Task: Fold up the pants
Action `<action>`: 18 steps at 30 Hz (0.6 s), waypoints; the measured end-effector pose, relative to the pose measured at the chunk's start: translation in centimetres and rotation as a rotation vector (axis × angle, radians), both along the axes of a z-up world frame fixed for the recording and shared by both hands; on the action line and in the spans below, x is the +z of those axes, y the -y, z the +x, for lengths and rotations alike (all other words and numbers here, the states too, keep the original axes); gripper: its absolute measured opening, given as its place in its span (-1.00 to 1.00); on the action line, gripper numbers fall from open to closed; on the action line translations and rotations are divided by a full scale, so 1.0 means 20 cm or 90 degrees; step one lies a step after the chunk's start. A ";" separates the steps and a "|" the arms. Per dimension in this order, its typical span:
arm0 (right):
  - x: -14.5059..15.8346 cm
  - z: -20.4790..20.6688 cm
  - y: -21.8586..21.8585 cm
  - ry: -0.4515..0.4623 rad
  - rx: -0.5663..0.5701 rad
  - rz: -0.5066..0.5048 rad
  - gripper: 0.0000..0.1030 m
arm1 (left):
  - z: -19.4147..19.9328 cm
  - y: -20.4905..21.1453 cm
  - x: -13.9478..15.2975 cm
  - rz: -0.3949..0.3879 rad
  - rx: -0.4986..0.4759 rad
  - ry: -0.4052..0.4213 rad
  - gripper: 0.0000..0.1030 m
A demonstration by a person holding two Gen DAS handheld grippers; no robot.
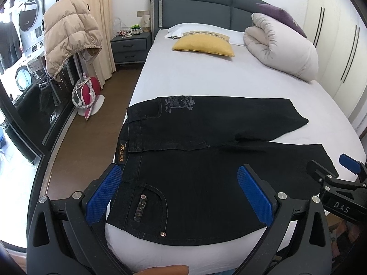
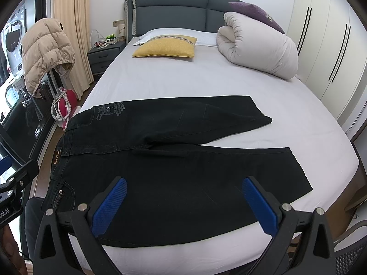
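Black jeans (image 1: pixel 206 160) lie flat across the foot of the bed, waistband to the left, both legs spread out to the right. They also show in the right wrist view (image 2: pixel 183 155). My left gripper (image 1: pixel 180 176) is open and empty above the near waist and pocket. My right gripper (image 2: pixel 184 190) is open and empty above the near leg. The right gripper also shows at the right edge of the left wrist view (image 1: pixel 332 174), over the near leg's hem. Part of the left gripper's body shows at the left edge of the right wrist view.
The bed (image 1: pixel 206 78) has a white sheet. At its head lie a yellow cushion (image 1: pixel 204 44) and a rolled white duvet (image 1: pixel 282 48). A puffer jacket (image 1: pixel 68 32) and a red iron (image 1: pixel 88 91) stand on the floor to the left. Wardrobes (image 2: pixel 325 52) line the right.
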State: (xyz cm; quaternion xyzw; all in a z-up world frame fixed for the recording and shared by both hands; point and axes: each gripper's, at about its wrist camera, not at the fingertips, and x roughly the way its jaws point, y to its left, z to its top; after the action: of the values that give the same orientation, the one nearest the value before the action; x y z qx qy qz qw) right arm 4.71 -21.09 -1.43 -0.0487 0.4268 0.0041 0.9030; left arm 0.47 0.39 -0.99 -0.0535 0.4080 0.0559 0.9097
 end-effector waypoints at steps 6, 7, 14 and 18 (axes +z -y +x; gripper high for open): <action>0.00 0.00 0.00 -0.001 0.001 0.001 1.00 | 0.02 0.00 0.00 -0.001 0.000 -0.003 1.00; 0.00 0.00 0.00 0.000 0.001 0.001 1.00 | 0.02 0.00 0.00 0.000 0.000 -0.004 1.00; -0.01 0.00 -0.01 -0.001 0.001 -0.001 1.00 | 0.02 -0.01 0.00 -0.002 0.001 -0.005 1.00; -0.01 -0.01 -0.01 -0.001 0.002 -0.002 1.00 | 0.02 -0.01 -0.01 -0.002 0.001 -0.006 1.00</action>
State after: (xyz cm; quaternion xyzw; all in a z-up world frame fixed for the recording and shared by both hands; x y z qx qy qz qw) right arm 4.59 -20.83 -1.71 -0.0505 0.4273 0.0048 0.9027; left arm 0.85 0.58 -1.11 -0.0547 0.4122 0.0561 0.9077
